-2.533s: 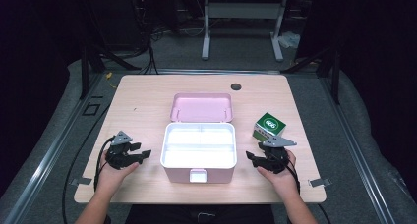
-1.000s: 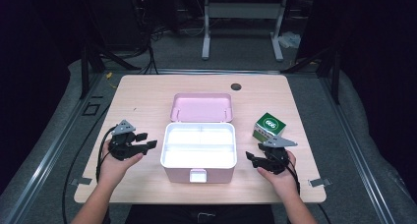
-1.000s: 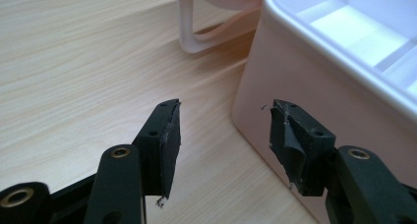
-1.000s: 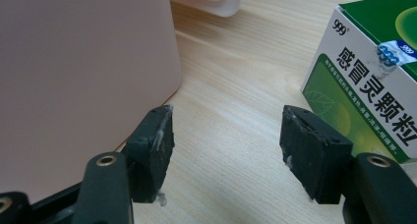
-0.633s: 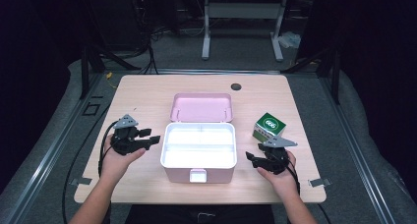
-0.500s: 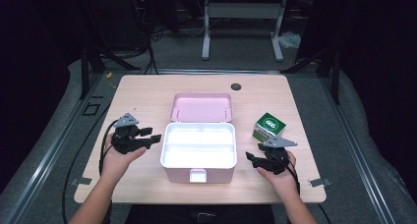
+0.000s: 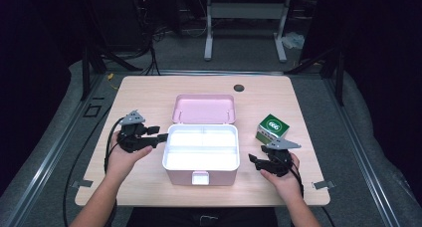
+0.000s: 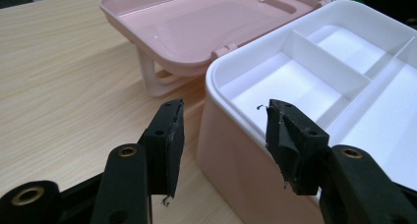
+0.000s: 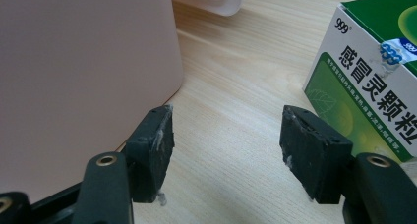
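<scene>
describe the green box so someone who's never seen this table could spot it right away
Start at the wooden table and find the open pink and white storage box at its middle. Just right of that box, ahead of the right tongs, stands a small carton, the green box. It is the only green thing there, with white sides and printed Chinese characters.

Count time: one wooden table [image 7: 149,97], and on it one pink storage box [image 7: 201,160] with its one lid [image 7: 204,108] open at twelve o'clock. One green medicine carton [image 7: 272,128] at three o'clock. Two grippers, left [image 7: 158,136] and right [image 7: 252,160], each with two black jaws.
</scene>
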Tool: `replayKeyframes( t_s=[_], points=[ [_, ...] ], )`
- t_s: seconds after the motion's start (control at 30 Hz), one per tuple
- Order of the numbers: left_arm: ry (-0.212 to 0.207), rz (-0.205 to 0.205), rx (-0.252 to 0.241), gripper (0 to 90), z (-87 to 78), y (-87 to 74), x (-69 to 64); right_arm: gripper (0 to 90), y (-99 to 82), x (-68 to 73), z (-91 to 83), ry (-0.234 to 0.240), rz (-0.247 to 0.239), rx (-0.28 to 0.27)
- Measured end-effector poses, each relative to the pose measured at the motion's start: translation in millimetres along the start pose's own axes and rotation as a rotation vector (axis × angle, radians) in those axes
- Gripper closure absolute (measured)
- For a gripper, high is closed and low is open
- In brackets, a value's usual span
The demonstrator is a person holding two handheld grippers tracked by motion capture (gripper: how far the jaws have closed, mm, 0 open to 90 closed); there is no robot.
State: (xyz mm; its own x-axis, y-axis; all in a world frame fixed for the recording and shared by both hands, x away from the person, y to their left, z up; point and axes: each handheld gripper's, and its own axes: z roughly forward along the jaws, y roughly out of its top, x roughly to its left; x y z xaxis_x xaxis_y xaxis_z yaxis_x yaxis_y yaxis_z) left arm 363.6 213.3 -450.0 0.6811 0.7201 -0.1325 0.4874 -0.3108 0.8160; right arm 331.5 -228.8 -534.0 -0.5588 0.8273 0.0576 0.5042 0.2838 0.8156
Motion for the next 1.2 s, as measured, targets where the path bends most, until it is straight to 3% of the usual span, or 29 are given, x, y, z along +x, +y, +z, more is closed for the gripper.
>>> replayKeyframes(
  t_s=[0.57, 1.0, 1.2],
  points=[
    [-0.032, 0.035, 0.018, 51.7, 16.9, 19.5, -21.9, 37.0, -0.1, -0.6, -0.3, 0.004, -0.001, 0.000],
    [-0.080, 0.105, 0.050, 58.1, 25.1, 38.5, -35.9, 37.0, 0.0, -0.7, -0.3, 0.005, -0.001, -0.001],
    [-0.121, 0.153, 0.102, 64.9, 31.8, 43.0, -44.0, 37.0, -0.1, -1.0, -0.5, 0.006, 0.000, 0.000]
  ],
)
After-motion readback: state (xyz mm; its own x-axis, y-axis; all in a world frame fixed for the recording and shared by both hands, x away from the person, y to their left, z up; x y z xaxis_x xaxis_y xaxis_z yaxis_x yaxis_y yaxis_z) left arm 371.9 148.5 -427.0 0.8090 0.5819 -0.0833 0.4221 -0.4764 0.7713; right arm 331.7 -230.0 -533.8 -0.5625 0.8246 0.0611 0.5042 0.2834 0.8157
